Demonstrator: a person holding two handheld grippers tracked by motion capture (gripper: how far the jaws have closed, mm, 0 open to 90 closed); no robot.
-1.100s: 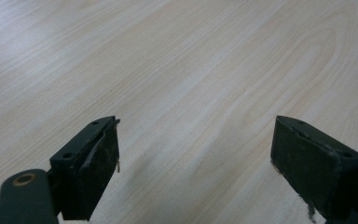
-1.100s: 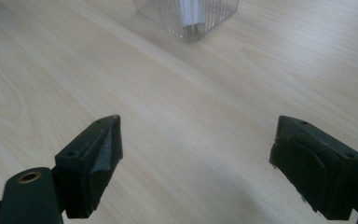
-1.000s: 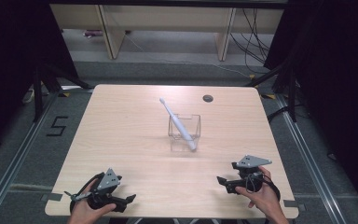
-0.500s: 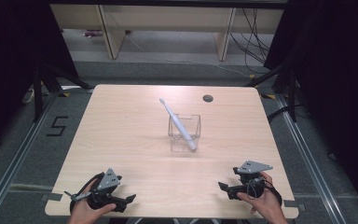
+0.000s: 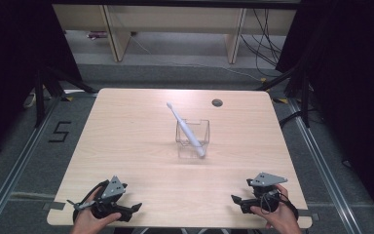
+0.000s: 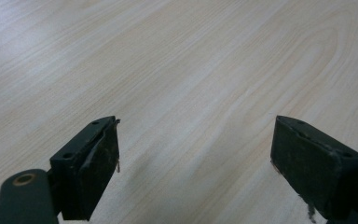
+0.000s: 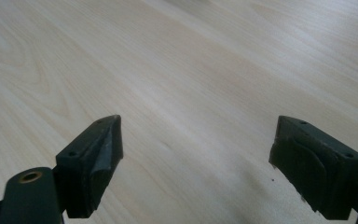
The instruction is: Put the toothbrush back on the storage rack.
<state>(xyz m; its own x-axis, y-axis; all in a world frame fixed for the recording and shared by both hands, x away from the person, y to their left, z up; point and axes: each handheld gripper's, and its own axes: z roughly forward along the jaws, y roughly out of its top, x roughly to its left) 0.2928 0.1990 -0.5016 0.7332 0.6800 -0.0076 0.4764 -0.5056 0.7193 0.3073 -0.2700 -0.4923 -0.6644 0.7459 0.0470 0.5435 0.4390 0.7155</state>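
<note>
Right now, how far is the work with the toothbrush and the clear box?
Done, it seems: the white toothbrush leans in the clear box at mid-table, head up and out over the rim. In hand: nothing. The left gripper and the right gripper sit open at the near edge of the table, away from the box. Left: apparently nothing, unless the toothbrush must come out.

A white toothbrush (image 5: 187,130) leans tilted in a clear, square-sided container (image 5: 193,140) just right of the middle of the high view. Its lower end rests at the container's lower right inside corner, and its slim head end sticks out over the upper left rim, pointing toward the upper left of the frame. The container stands upright on the pale wooden table (image 5: 126,146).
</note>
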